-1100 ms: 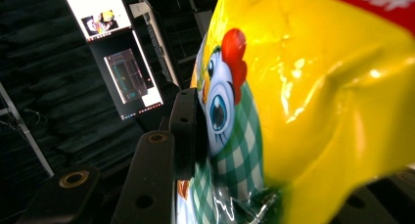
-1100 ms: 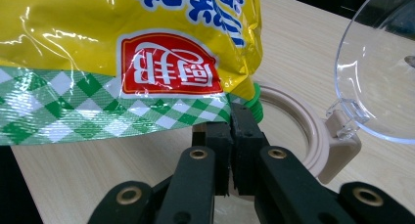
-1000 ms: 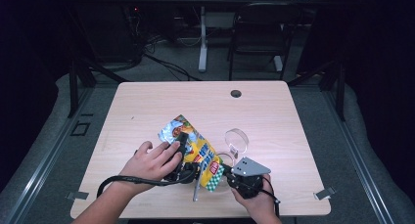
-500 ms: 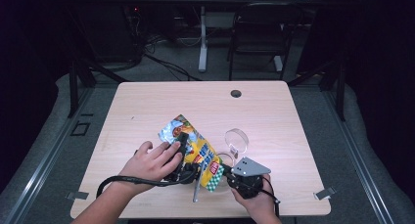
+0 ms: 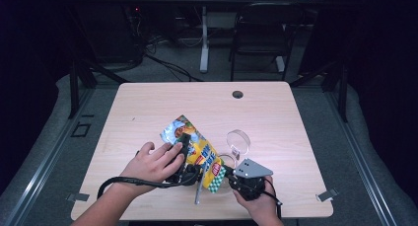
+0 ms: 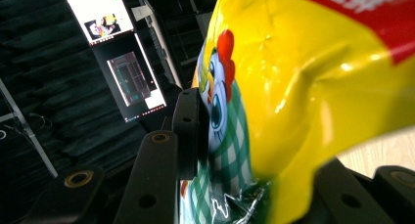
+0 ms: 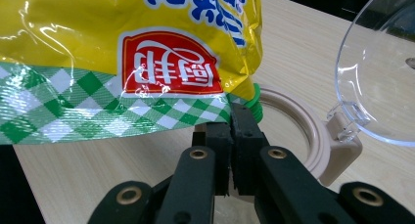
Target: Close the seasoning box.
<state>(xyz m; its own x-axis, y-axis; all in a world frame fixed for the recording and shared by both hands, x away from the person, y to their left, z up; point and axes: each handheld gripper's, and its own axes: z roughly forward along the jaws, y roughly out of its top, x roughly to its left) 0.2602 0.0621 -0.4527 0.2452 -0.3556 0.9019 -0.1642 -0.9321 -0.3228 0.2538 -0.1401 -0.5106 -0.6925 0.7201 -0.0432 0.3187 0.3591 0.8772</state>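
Snack bag (image 5: 197,149), light, crinkly and slippery foil above the worktop (image 5: 296,117), body clasped between the left gripper (image 5: 183,159) jaws, sealed checked edge pinched in the closed right gripper (image 7: 230,128) jaws, its safest hold.

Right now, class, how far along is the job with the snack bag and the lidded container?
Done: the container's clear lid stands flipped open. In hand: the left tongs grip the snack bag around its body, and the right tongs pinch its checkered sealed edge. Left: the seal looks untorn, and whether anything is inside the container cannot be told.
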